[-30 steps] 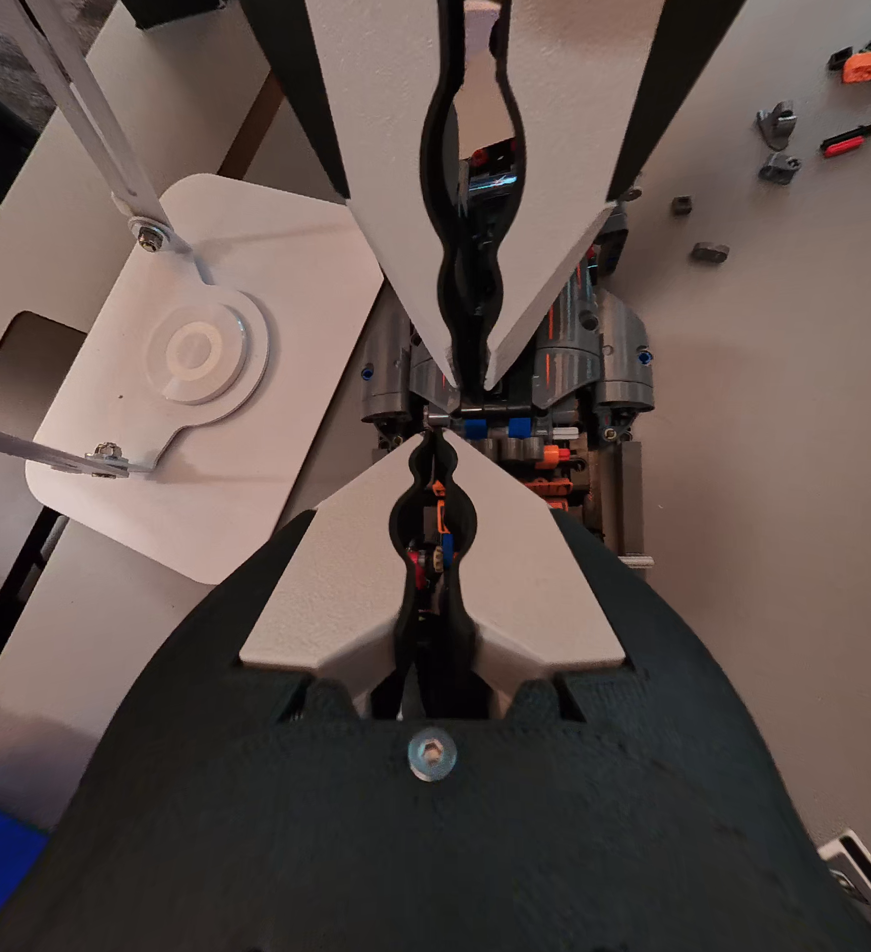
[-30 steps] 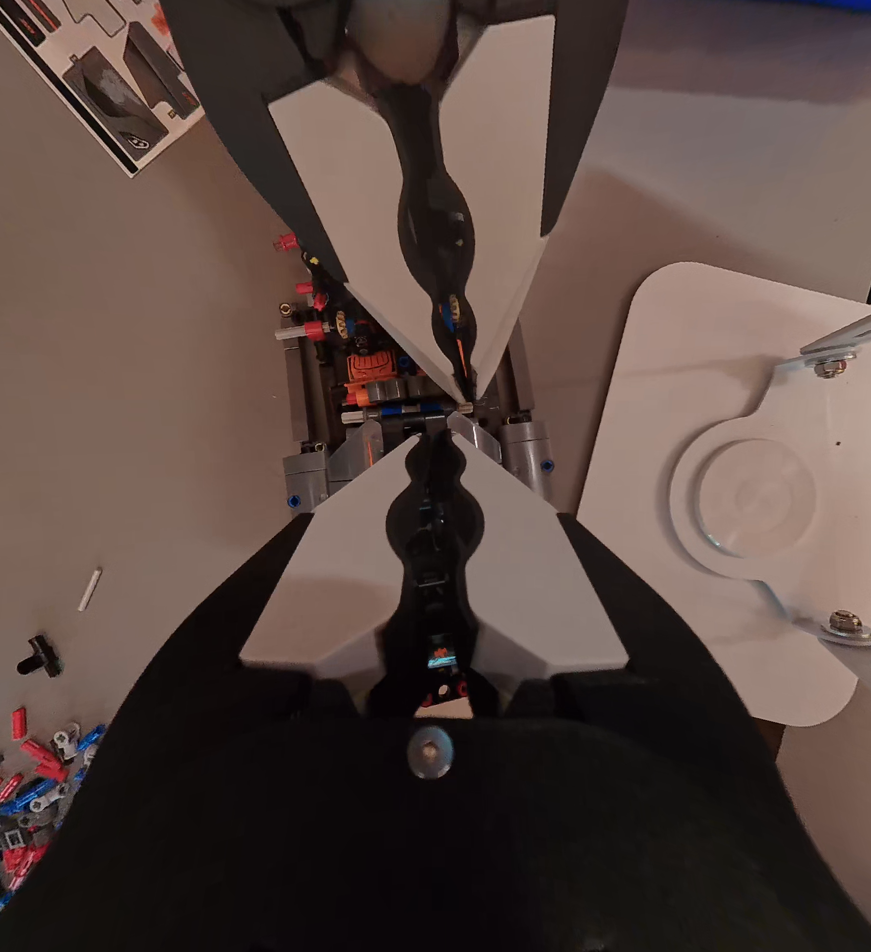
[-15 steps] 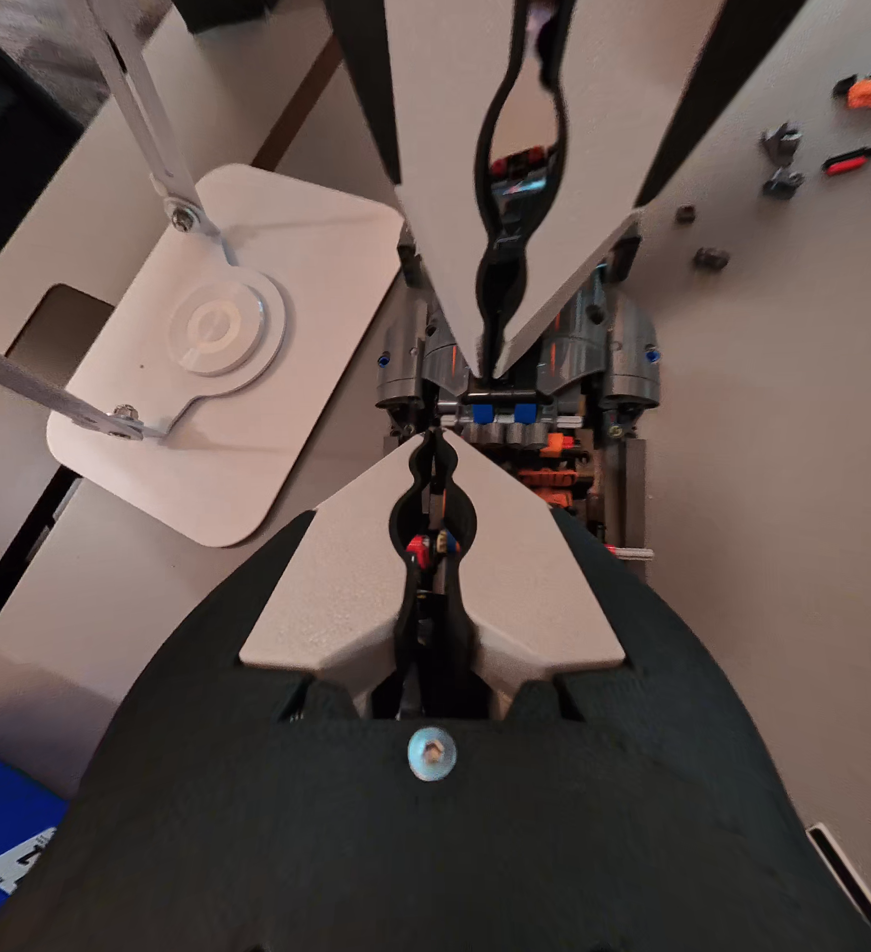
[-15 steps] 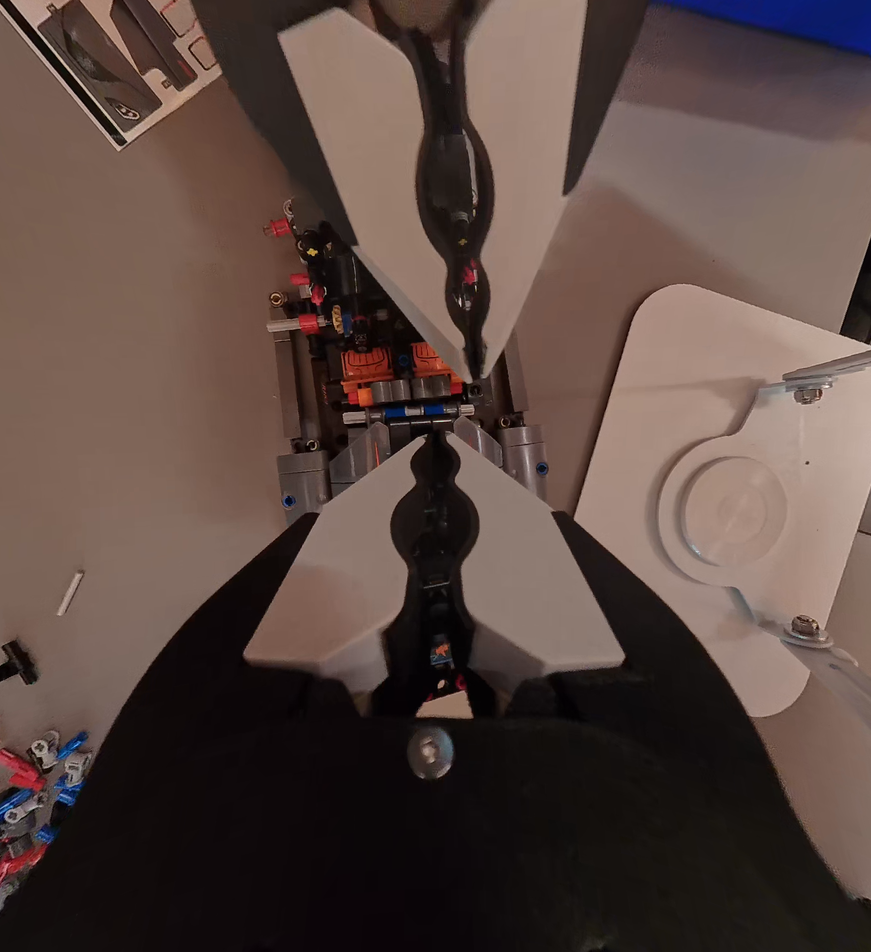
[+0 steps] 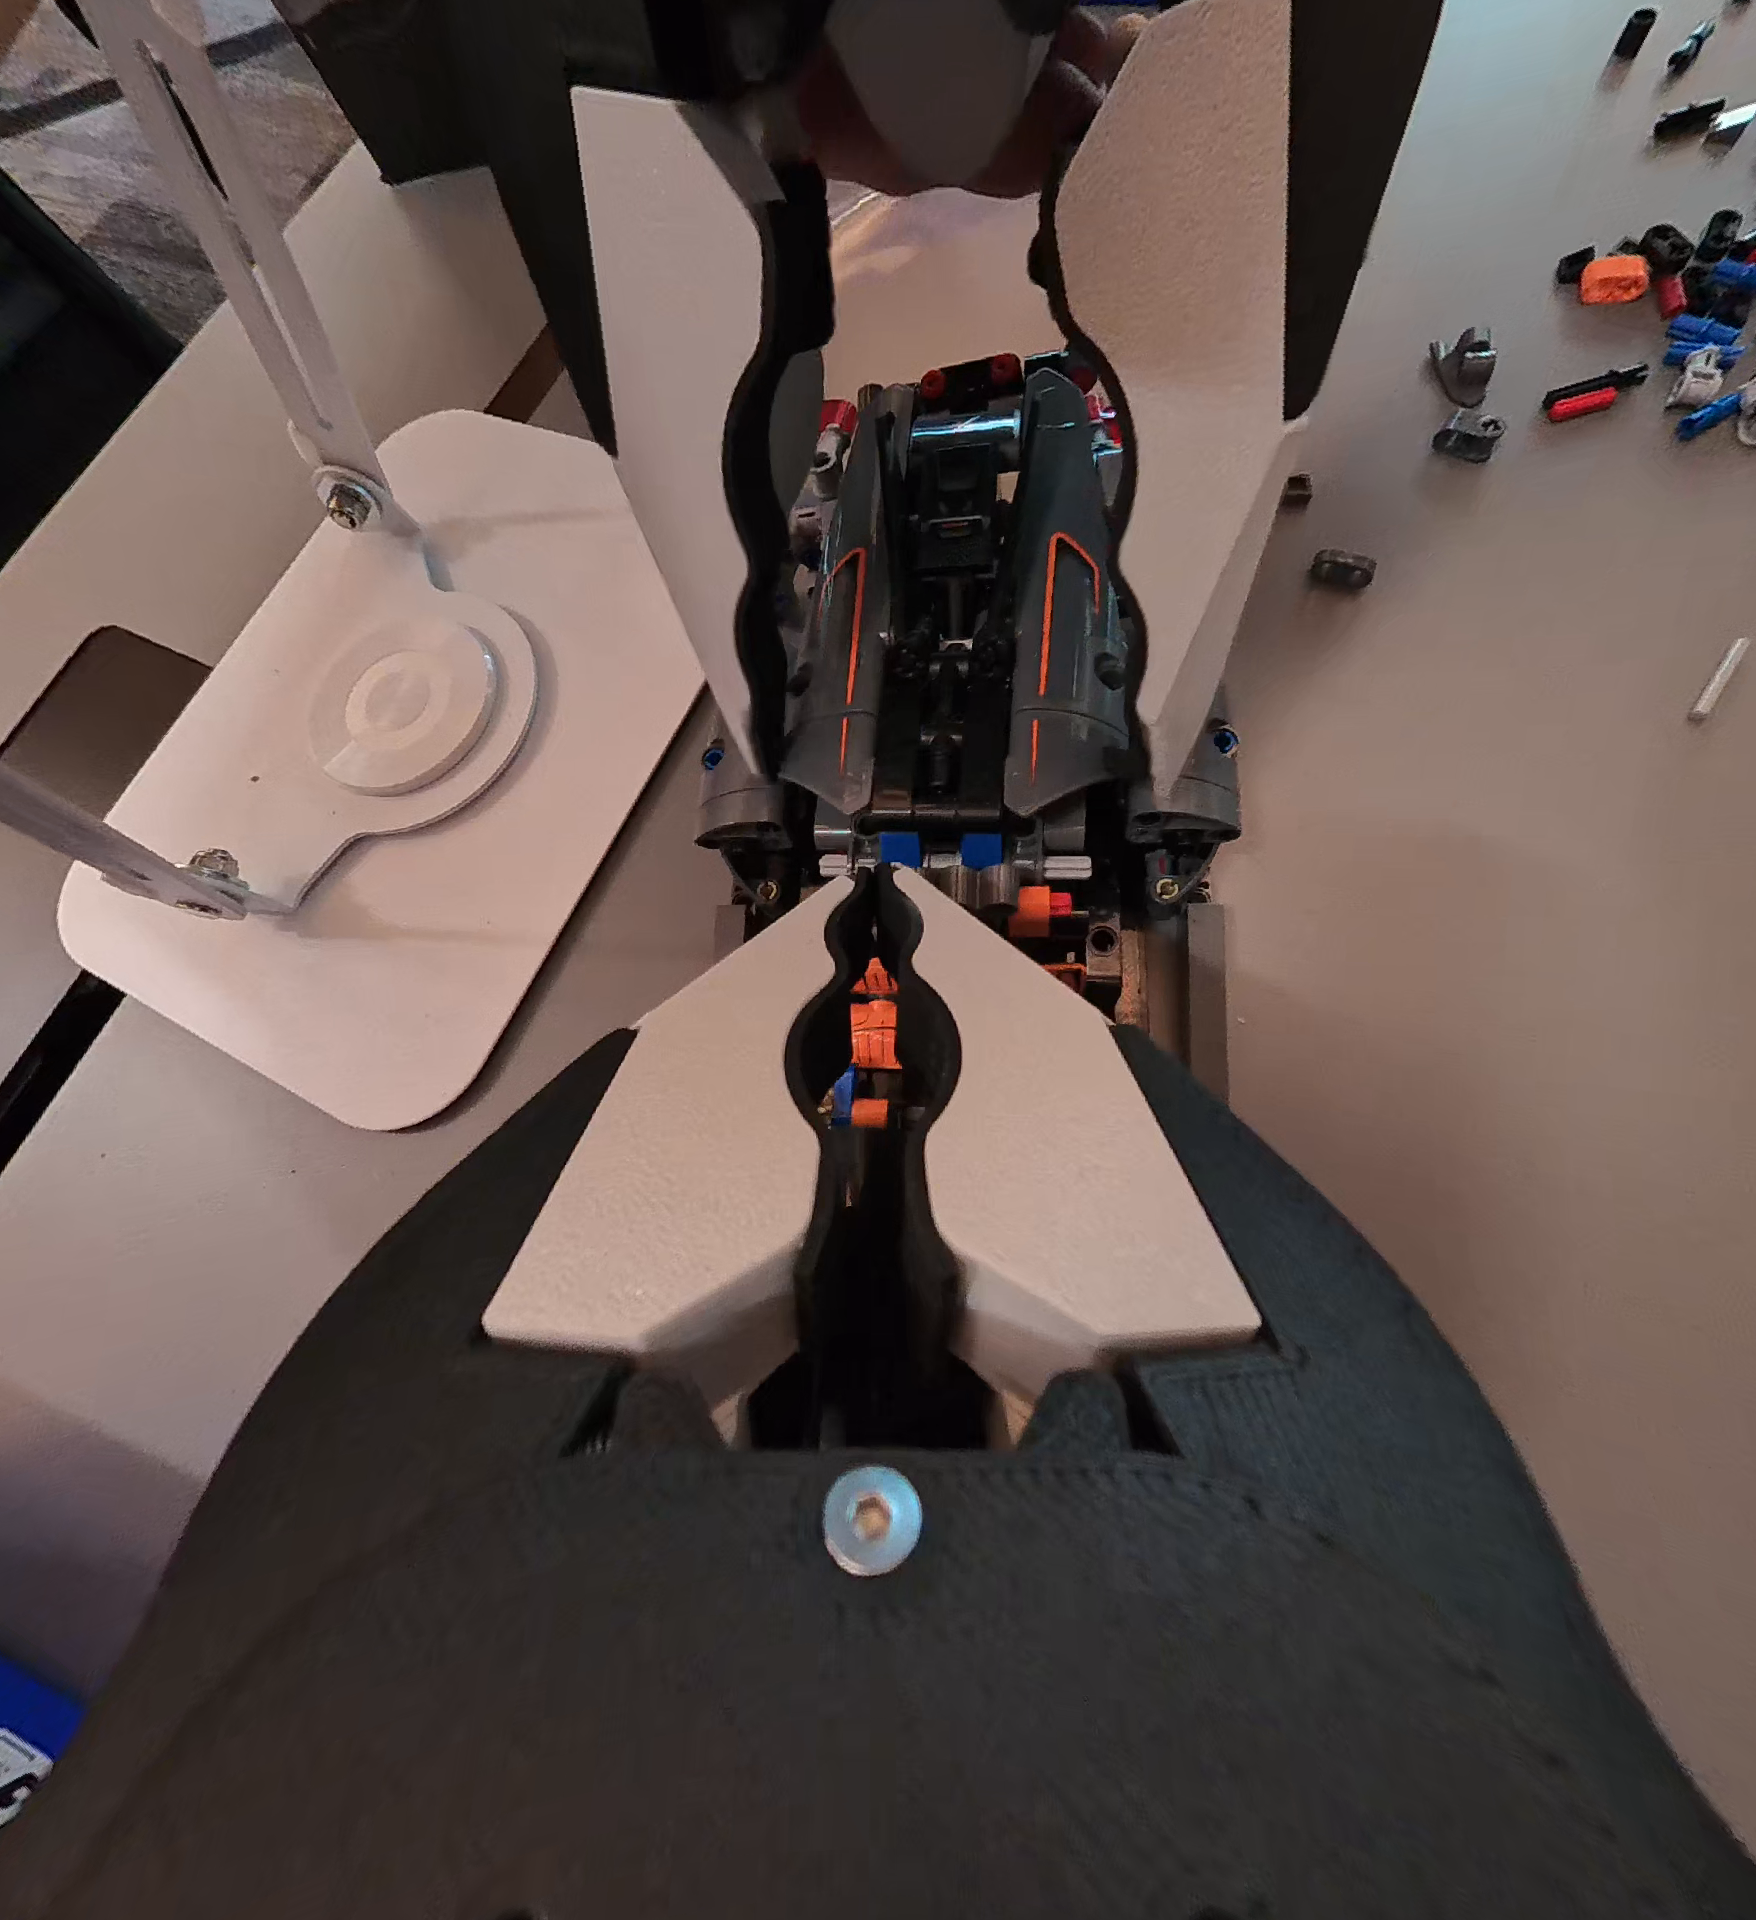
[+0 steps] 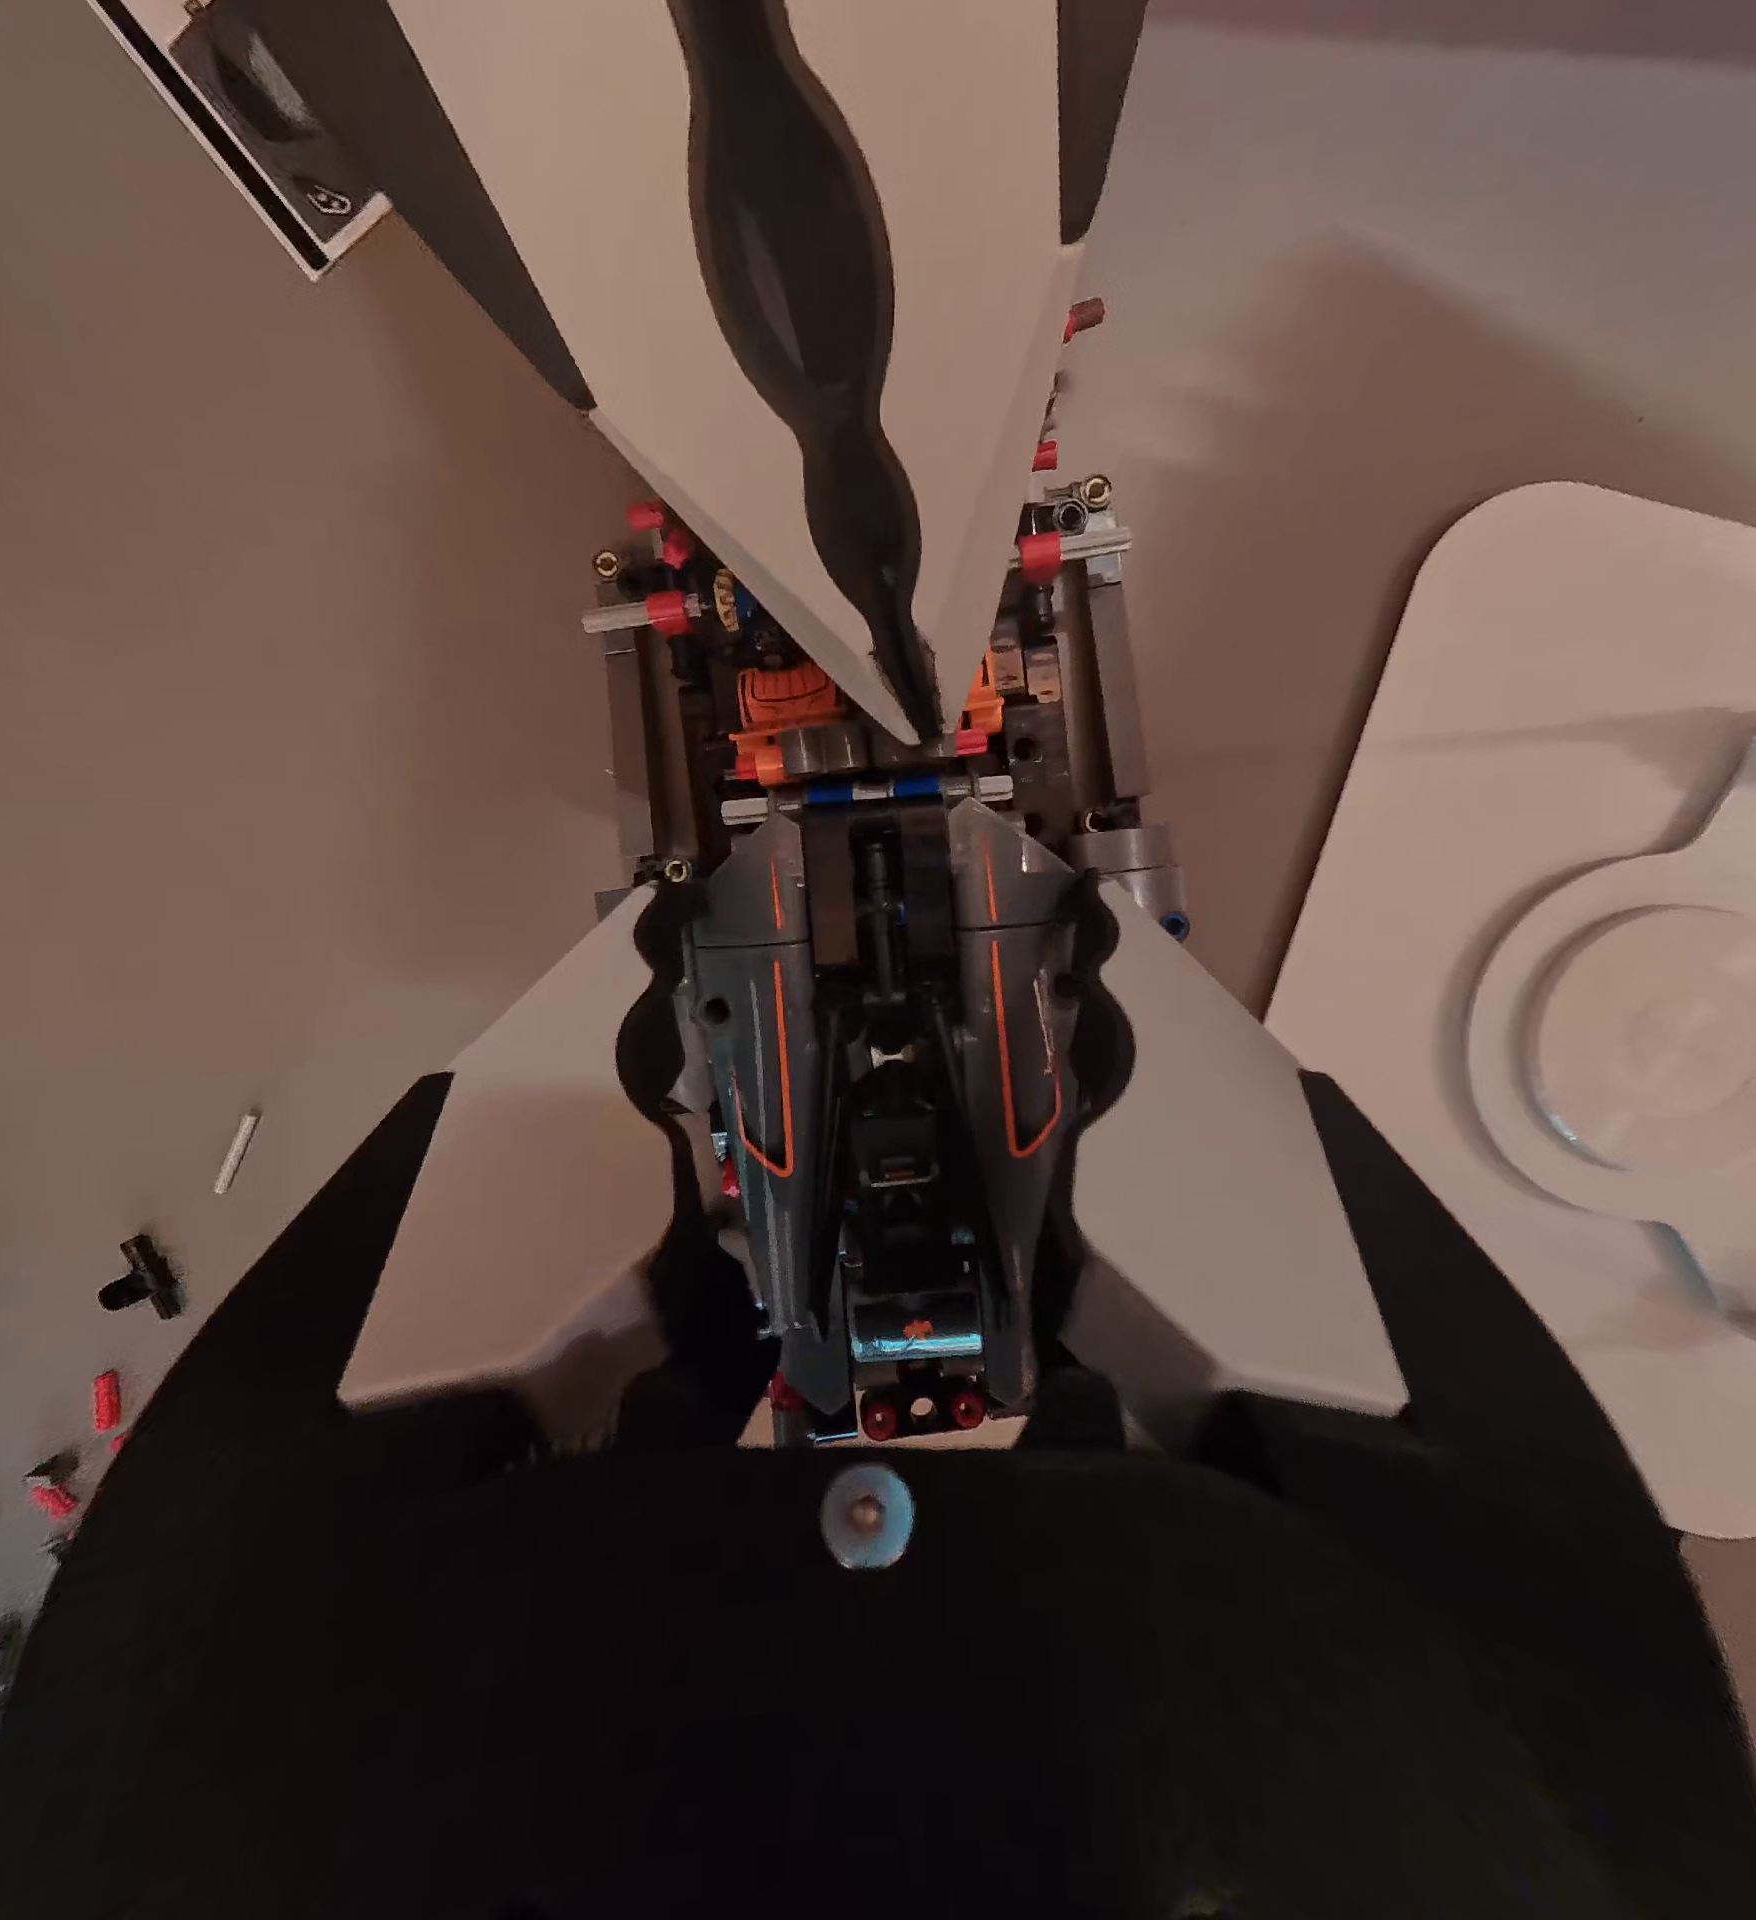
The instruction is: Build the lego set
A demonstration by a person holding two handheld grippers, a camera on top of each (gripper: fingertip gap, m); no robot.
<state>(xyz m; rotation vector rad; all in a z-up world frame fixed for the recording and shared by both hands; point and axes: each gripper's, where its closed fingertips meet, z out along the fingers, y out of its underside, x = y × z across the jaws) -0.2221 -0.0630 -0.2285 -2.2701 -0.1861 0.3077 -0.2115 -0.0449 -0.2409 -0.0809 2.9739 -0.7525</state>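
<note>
The lego set [image 5: 941,623], a dark grey car body with orange stripes and a half-built chassis of grey beams, blue pins and orange parts, stood on the pale tabletop [image 5: 1476,1039] between the two grippers, just beside a white base plate [image 5: 354,790] with a round disc and metal struts. The right gripper [image 6: 869,904] had its fingers [image 6: 531,1195] spread wide on either side of the grey bodywork; whether their black inner edges touched the panels could not be told. The left gripper [image 5: 872,883] faced it from the chassis end, its fingers [image 5: 1019,1039] drawn narrow, tips almost together right at the cross axle with blue pins; whether they pinched anything could not be told. A scatter of loose pieces [image 5: 1726,322], red, blue, black and grey with one orange, lay well apart on the tabletop to one side. A small white axle [image 6: 237,1151] and a black connector [image 6: 141,1278] lay separately nearer the model.
</note>
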